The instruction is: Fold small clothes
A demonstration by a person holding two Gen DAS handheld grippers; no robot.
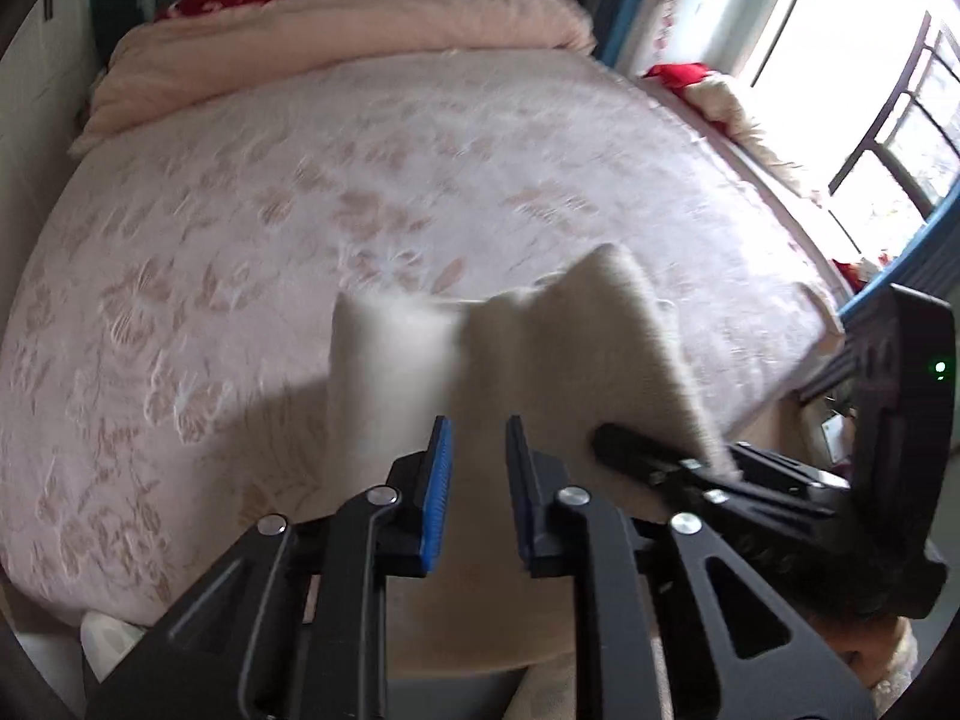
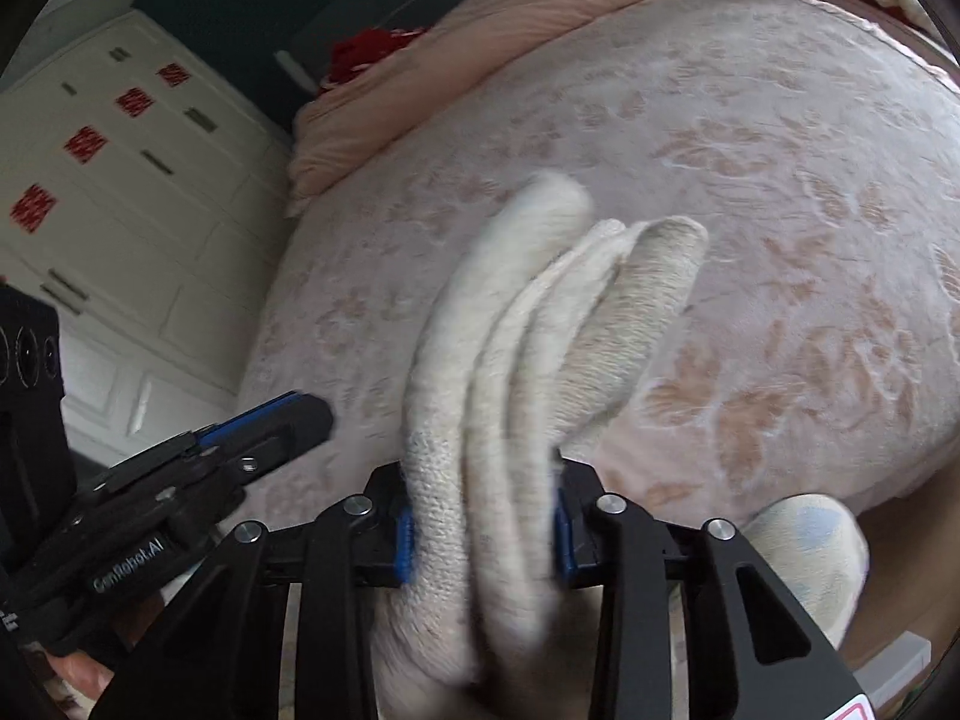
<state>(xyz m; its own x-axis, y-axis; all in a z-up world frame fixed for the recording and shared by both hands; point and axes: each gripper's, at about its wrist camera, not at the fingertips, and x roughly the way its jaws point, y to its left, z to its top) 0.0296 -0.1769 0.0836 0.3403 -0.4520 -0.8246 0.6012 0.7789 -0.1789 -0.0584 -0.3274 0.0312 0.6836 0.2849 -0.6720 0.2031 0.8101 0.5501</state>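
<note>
My right gripper (image 2: 483, 531) is clamped on a cream sock bundle (image 2: 540, 324), folded in layers and held above the bed (image 2: 780, 180). My left gripper (image 1: 477, 468) stands partly open with nothing in it, just beside the cloth. I should lower the bundle flat before letting go, so the layers don't spring apart. The left gripper's side reads "GenRobot.AI" (image 2: 127, 567).

Two close wrist views along the jaws, angled down over the shared bed (image 1: 420, 180).
</note>
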